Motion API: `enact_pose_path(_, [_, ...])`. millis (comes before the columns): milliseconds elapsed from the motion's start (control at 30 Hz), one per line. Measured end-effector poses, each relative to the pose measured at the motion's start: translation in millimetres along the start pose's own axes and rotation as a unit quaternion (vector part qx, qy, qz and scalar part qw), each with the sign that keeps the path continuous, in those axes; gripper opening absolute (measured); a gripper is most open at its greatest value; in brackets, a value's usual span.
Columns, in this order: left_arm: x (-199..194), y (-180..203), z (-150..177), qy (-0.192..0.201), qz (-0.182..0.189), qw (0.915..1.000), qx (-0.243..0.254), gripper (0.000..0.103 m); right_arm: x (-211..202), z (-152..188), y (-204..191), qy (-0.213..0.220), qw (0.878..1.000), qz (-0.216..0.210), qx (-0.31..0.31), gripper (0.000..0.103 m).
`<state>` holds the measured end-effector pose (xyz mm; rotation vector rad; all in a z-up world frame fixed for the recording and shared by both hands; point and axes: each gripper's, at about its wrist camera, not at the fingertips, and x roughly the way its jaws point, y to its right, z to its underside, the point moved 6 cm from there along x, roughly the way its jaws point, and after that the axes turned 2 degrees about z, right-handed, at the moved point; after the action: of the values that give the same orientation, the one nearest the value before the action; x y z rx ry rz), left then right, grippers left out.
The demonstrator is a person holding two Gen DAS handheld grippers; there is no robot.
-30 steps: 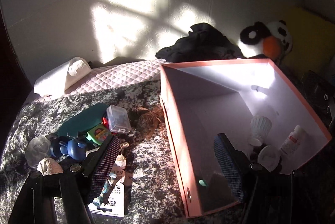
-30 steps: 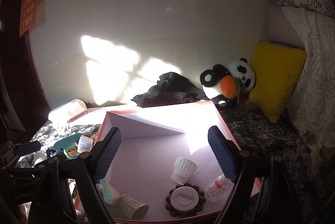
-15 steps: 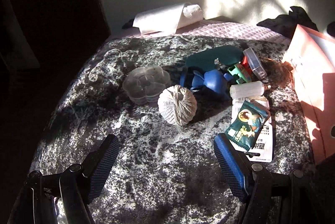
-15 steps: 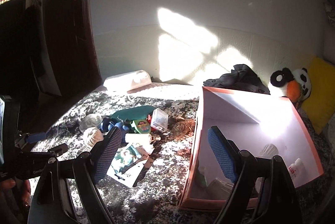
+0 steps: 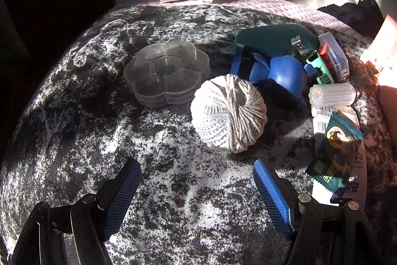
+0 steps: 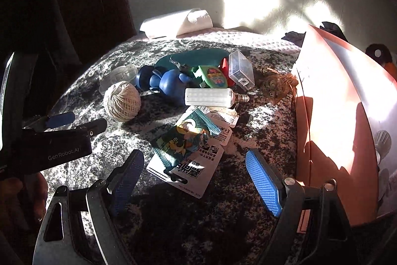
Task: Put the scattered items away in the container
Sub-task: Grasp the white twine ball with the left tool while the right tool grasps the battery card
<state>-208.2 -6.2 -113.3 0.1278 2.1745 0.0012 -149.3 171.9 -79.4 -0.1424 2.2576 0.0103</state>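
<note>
Both grippers are spread wide and carrying nothing. The left gripper (image 5: 197, 187) sits low over the bedspread (image 5: 82, 131) with the ball of twine (image 5: 228, 113) just ahead at 12 o'clock and the clear flower-shaped case (image 5: 166, 73) at 11. The right gripper (image 6: 194, 179) hovers right by the snack packet (image 6: 184, 137), LED bulb (image 6: 211, 97) beyond it. The pink box (image 6: 332, 121) is at 3 o'clock with at least a couple of white things inside, so partway done I'd say, with a whole pile still out.
</note>
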Motion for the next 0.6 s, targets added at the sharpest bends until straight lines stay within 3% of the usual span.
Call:
enact_pose_path(333, [34,27,-16,-0.007,0.009,0.9999,0.011,0.079,24,0,5,-0.015,1.000,-0.002,-0.008,0.086])
enact_pose_path(600, [53,25,-20,-0.012,0.008,0.9999,0.009,0.079,54,1,-10,-0.030,0.999,-0.011,-0.022,0.086])
